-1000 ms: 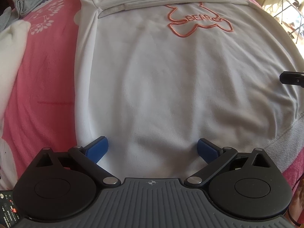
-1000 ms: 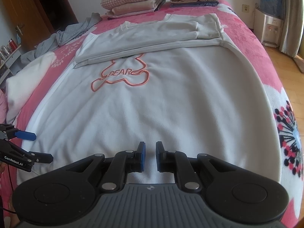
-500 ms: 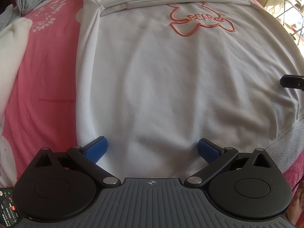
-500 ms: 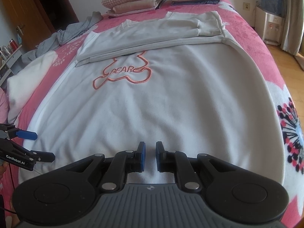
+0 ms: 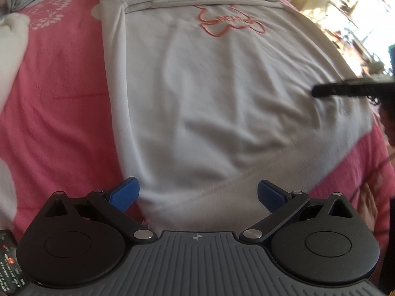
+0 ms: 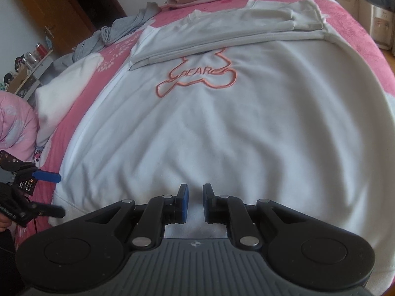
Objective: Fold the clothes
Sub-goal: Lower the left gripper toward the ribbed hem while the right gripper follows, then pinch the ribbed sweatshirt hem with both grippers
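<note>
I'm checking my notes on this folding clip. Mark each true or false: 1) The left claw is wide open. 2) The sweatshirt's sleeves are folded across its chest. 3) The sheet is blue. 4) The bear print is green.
1) True: the left claw stands wide open at the sweatshirt's hem.
2) True: the sleeves lie folded across the chest.
3) False: the sheet is pink.
4) False: the bear print is orange.
</note>
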